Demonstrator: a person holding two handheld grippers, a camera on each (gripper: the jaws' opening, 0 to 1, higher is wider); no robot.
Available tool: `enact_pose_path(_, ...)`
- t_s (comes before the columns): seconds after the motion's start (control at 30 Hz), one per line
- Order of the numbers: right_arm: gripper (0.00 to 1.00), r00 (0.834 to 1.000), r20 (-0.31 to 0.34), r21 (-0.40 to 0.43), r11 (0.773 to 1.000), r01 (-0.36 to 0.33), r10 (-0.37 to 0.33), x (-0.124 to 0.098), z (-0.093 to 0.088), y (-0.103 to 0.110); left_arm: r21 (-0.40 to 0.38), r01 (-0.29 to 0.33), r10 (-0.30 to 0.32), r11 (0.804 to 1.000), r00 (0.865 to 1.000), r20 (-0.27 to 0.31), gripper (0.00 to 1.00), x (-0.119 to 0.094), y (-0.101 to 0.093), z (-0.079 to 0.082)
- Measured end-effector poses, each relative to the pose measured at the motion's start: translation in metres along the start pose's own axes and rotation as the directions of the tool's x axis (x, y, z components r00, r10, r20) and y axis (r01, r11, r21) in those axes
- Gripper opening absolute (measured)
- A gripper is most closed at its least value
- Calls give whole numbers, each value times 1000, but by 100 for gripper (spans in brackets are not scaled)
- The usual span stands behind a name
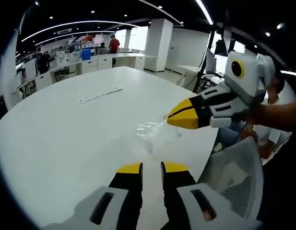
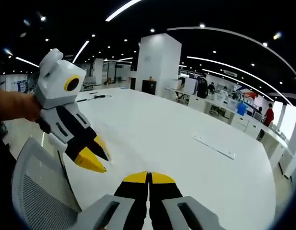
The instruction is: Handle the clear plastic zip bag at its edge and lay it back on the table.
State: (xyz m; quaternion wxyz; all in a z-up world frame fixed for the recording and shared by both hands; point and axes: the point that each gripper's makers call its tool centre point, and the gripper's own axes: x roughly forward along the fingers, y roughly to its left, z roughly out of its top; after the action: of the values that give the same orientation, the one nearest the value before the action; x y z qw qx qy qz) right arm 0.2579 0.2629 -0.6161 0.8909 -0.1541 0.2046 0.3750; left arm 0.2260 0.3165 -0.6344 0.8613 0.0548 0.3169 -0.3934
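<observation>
The clear plastic zip bag [image 1: 150, 130] shows as a crinkled, glinting patch low over the white table [image 1: 66, 134], near its right edge. My right gripper [image 1: 169, 118] comes in from the right, yellow tips together at the bag's right edge, and appears shut on that edge. In the right gripper view its own jaws [image 2: 148, 175] meet in a thin line. My left gripper [image 1: 151, 167] is a short way before the bag, its jaws a little apart with nothing between them. It also enters the right gripper view from the left [image 2: 96, 155].
A narrow white strip [image 1: 100, 95] [image 2: 214, 146] lies farther out on the table. A grey mesh chair [image 1: 239, 177] [image 2: 37, 191] stands at the table's near edge. Desks, a white column [image 2: 157, 62] and standing people are far behind.
</observation>
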Motion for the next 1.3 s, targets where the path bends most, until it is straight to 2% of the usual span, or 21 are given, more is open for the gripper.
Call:
enact_pose_path(0.3, 0, 1000, -26, -19, 1000, 17, -17, 2, -14, -8, 44, 39, -40, 998, 999, 10, 24, -22, -17, -1)
enact_pose_path(0.47, 0, 999, -40, -34, 999, 36, -37, 1, -21, -13, 80, 25, -27, 996, 999, 31, 33, -39, -11, -5)
enact_pose_path(0.7, 0, 995, -48, -25, 996, 85, -86, -5, -27, -25, 115, -13, 1, 993, 994, 106, 38, -58, 3, 2)
enact_pose_path(0.8, 0, 992, -53, -27, 993, 116, -117, -8, -29, -31, 163, -38, 15, 986, 990, 138, 42, -63, 8, 2)
enact_pose_path(0.9, 0, 987, -57, -14, 989, 146, -147, -12, -34, -38, 175, -48, 24, 983, 991, 133, 46, -66, 10, -3)
enact_pose_path(1.1, 0, 986, -75, -7, 989, 150, -150, -12, -42, -38, 149, -63, 44, 987, 991, 128, 47, -71, 17, -11)
enact_pose_path(1.3, 0, 990, -99, 12, 994, 106, -104, -5, -49, -27, 147, -71, 51, 987, 990, 133, 54, -78, 21, -17)
